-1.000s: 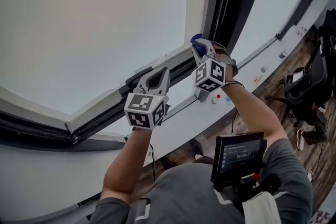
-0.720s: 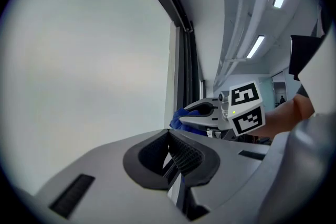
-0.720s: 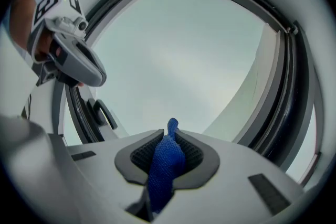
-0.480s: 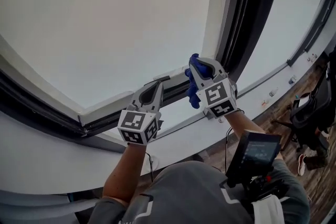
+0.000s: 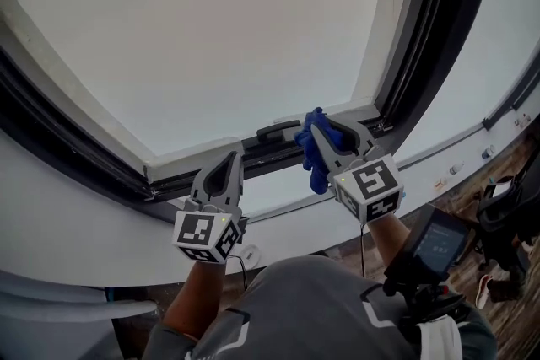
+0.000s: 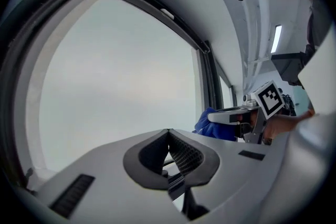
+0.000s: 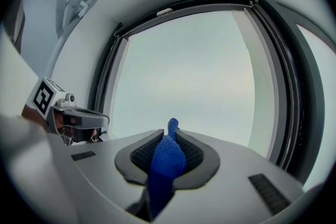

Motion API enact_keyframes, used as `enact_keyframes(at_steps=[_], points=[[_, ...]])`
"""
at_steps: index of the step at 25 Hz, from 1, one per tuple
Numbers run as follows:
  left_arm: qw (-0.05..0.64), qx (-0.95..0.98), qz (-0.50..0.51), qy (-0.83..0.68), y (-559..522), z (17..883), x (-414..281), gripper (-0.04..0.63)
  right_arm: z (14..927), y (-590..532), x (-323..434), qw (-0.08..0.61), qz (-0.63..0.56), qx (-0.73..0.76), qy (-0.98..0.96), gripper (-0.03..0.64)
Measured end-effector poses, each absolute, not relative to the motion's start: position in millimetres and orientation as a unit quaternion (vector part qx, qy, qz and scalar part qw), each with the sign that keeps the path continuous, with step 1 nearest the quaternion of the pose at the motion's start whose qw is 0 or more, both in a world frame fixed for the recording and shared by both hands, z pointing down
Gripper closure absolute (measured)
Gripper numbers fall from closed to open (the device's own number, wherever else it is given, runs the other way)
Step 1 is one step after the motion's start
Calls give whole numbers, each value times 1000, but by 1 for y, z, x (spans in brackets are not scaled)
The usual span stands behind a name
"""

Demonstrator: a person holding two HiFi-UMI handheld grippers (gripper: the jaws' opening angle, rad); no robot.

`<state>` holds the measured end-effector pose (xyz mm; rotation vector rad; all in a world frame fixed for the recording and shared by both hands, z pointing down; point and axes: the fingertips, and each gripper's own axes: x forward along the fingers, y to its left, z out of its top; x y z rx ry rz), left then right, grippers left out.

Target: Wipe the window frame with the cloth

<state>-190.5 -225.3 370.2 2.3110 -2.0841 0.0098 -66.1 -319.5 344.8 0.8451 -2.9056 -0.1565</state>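
Blue cloth, head view: the bunched cloth (image 5: 314, 154) hangs from the right tongs (image 5: 318, 126) at centre frame, over the lower rail of the window frame (image 5: 190, 166), just right of a dark handle (image 5: 278, 131).
Left tongs, head view: the left tongs (image 5: 232, 158) sit lower left of centre, tips towards the same rail, apart from the cloth.
Left gripper view: the left tongs (image 6: 168, 134) are closed tip to tip with nothing between them. The pale glass pane (image 6: 115, 76) fills the left, and the right tongs (image 6: 223, 116) with the cloth (image 6: 207, 124) are at mid right.
Right gripper view: the right tongs (image 7: 170, 139) are clamped on the cloth (image 7: 165, 162), which fills the gap and pokes past the tips. The left tongs (image 7: 100, 120) show at mid left, and the window frame (image 7: 291, 86) runs down the right.
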Motion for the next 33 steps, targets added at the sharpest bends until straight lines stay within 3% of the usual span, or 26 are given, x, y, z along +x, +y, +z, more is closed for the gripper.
enact_keyframes(at_steps=[33], points=[[28, 693, -21, -720, -167, 388, -223, 588, 359, -261, -110, 31, 17, 191, -981, 552]])
